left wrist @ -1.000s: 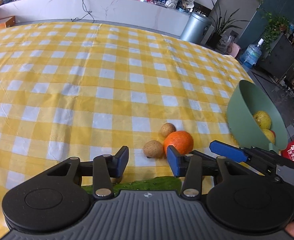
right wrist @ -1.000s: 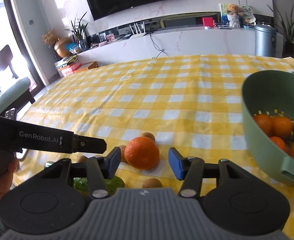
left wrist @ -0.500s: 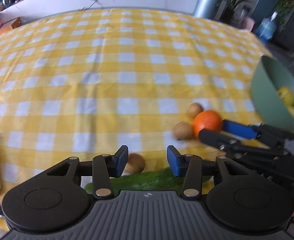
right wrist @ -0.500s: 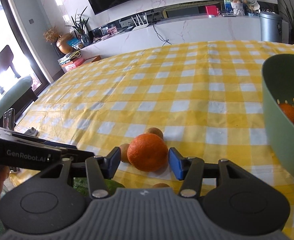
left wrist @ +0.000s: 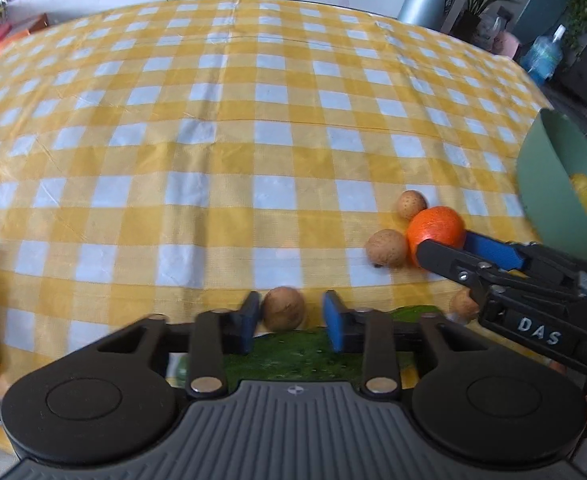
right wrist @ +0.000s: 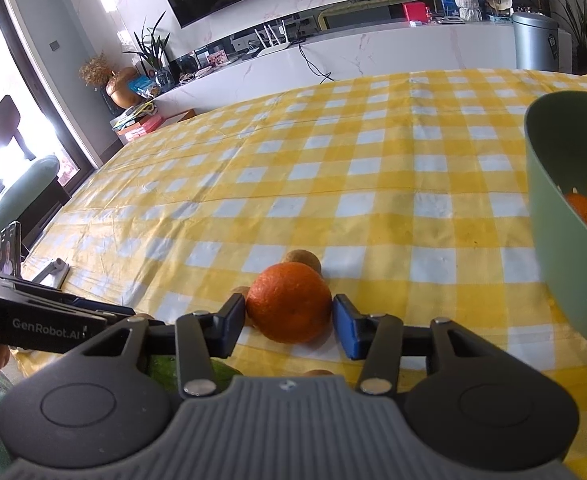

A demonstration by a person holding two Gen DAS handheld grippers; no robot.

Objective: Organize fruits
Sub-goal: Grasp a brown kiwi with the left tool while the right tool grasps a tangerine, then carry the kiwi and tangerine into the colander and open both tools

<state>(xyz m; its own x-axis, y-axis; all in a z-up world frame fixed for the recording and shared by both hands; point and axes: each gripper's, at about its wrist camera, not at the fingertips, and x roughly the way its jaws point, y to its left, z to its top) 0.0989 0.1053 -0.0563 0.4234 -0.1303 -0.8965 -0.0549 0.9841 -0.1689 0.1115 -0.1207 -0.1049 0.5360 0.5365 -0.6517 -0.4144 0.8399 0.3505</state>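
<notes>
Now astride orange [right wrist: 289,302], right gripper [right wrist: 285,326], wide, not yet touching.

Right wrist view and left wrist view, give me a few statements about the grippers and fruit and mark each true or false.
1. The right gripper has its fingers on either side of the orange. True.
2. The left gripper is shut on the cucumber. False: it is open around a small brown fruit; the cucumber lies under it.
3. The green bowl holds only brown fruits. False: orange and yellow fruits show inside.
4. The orange sits on the checked tablecloth. True.
5. The orange lies alone. False: brown fruits lie right beside it.
</notes>
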